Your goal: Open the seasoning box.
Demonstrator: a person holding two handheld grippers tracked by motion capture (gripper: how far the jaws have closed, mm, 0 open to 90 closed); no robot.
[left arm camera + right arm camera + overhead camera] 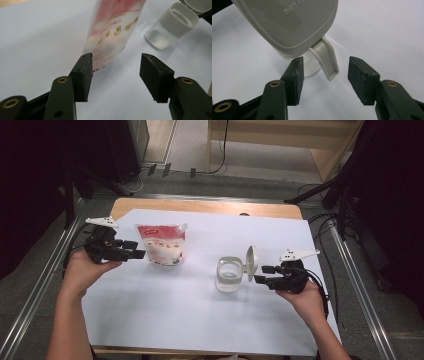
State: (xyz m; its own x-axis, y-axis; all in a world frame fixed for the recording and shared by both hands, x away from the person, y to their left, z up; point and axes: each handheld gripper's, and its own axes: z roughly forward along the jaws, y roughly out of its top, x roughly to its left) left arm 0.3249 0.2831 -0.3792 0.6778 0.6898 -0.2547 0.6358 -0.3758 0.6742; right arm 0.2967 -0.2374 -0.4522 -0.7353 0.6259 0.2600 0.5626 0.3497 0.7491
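Note:
A red-and-white spouted pouch (pixel 162 243) stands upright on the white sheet (pixel 200 320), left of centre. My left gripper (pixel 140 254) is open just left of the pouch, its jaws close to the bottom edge of the pouch (pixel 112 35) but not closed on it. A clear jar (pixel 229 274) with a white rim stands right of centre, its grey lid (pixel 251 262) flipped up. My right gripper (pixel 261 274) is open just right of the jar. The lid (pixel 294 22) looms close, its tab (pixel 327 61) hanging between the jaws. The jar (pixel 172 27) stands beyond the pouch.
The white sheet covers a wooden table (pixel 200 207) with metal rails (pixel 360 285) along both sides. Black stands (pixel 345 185) and cables sit on the floor beyond the far edge. A person's forearms (pixel 70 320) come in from the bottom.

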